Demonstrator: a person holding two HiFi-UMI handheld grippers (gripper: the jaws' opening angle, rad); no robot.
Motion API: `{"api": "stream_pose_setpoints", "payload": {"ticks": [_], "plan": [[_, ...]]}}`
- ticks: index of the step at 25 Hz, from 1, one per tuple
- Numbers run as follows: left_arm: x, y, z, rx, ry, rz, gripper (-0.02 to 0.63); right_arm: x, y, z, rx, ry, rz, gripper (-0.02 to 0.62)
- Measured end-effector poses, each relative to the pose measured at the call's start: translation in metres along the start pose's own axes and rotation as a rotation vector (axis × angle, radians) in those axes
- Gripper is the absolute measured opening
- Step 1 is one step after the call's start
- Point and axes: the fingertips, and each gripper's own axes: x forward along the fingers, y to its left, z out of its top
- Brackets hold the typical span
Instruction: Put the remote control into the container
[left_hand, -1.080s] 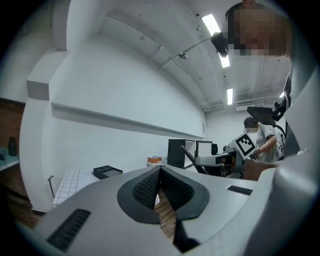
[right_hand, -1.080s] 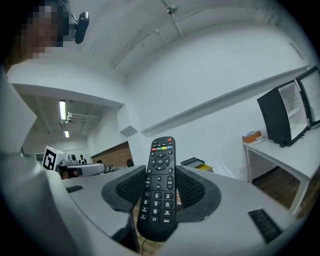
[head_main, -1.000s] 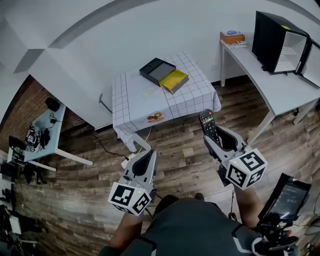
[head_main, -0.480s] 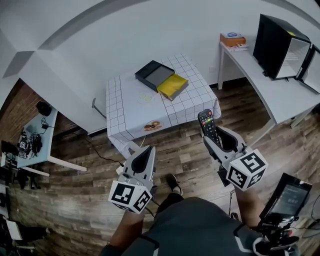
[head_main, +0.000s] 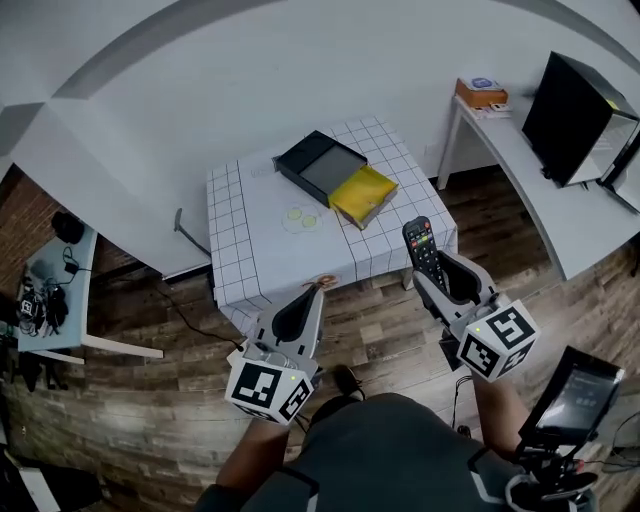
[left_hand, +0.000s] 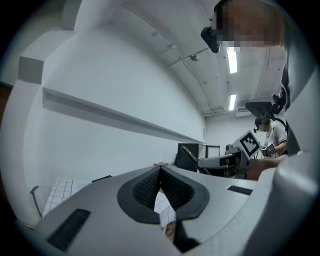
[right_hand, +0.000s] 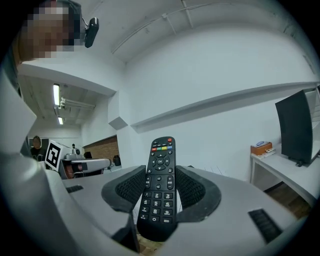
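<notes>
A black remote control (head_main: 423, 252) (right_hand: 159, 187) with coloured buttons stands between the pads of my right gripper (head_main: 436, 275) (right_hand: 160, 187), which is shut on it, buttons facing the camera. It hangs just off the near right edge of a table with a checked white cloth (head_main: 262, 248). On the far part of that table lies the container (head_main: 319, 165), a dark open box with a grey floor, and a yellow box (head_main: 363, 194) leans against it. My left gripper (head_main: 305, 305) (left_hand: 160, 186) is shut and holds nothing, near the table's front edge.
Two small pale discs (head_main: 299, 217) lie mid-table and a small brownish item (head_main: 325, 282) sits at its front edge. A white desk (head_main: 545, 150) at the right carries a black cabinet (head_main: 580, 115) and an orange box (head_main: 482, 92). The floor is wood planks.
The table with the container has drawn closer and now lies just beyond both grippers. The remote stays in the right gripper, and the left gripper stays shut.
</notes>
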Motion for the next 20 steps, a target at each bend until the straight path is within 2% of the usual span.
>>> {"api": "stream_pose_setpoints", "payload": {"ticks": [9, 13, 17, 20], "plan": [[0.037, 0.080, -0.006, -0.058, -0.016, -0.050, 0.009, 0.086, -0.009, 0.005, -0.025, 0.039, -0.049, 0.198], [0.049, 0.100, -0.009, -0.104, -0.021, -0.040, 0.009, 0.110, -0.019, 0.006, -0.030, 0.067, -0.053, 0.198], [0.064, 0.111, -0.011, -0.092, -0.012, -0.031, 0.009, 0.133, -0.040, 0.008, -0.040, 0.069, -0.050, 0.198], [0.075, 0.124, -0.002, -0.085, -0.038, 0.013, 0.009, 0.154, -0.061, 0.011, -0.046, 0.066, -0.031, 0.199]]}}
